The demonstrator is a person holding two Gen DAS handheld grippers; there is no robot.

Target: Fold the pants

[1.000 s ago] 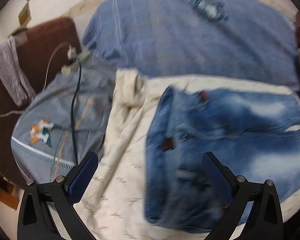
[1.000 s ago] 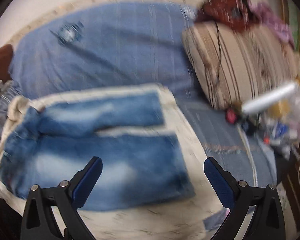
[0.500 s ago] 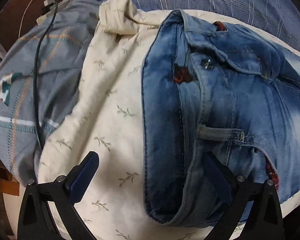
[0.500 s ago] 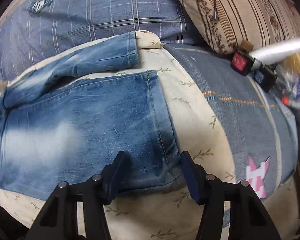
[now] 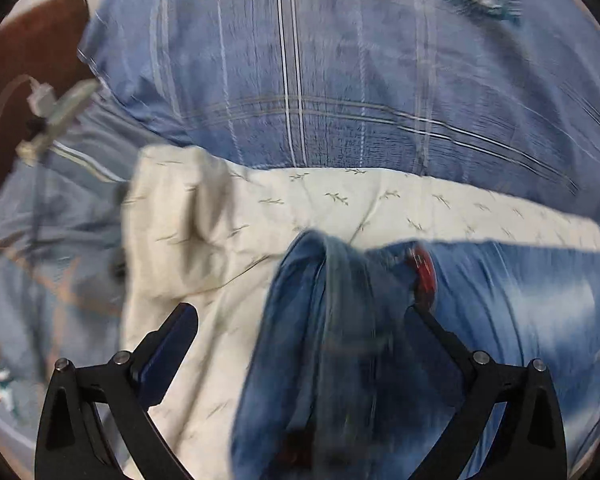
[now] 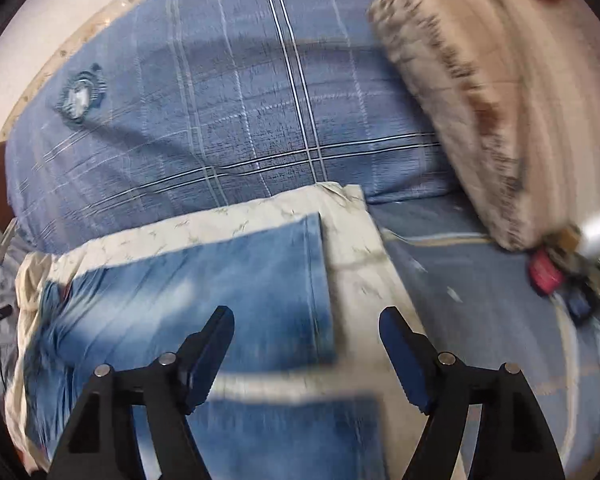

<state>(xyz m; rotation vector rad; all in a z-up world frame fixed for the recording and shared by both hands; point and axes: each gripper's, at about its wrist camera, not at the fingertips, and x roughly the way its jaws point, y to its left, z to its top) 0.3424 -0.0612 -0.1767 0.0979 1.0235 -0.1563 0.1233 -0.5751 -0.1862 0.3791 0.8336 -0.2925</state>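
Lying on the cream leaf-print sheet (image 6: 352, 236) spread over the bed, the blue jeans (image 6: 220, 276) stretch across it below the blue plaid pillow (image 6: 228, 112). The left gripper (image 5: 300, 328) is spread wide, a bunched fold of waistband (image 5: 340, 288) rising between its jaws. The right gripper (image 6: 306, 330) is also parted, nothing clamped, over the leg hem (image 6: 320, 280) near the sheet's right edge.
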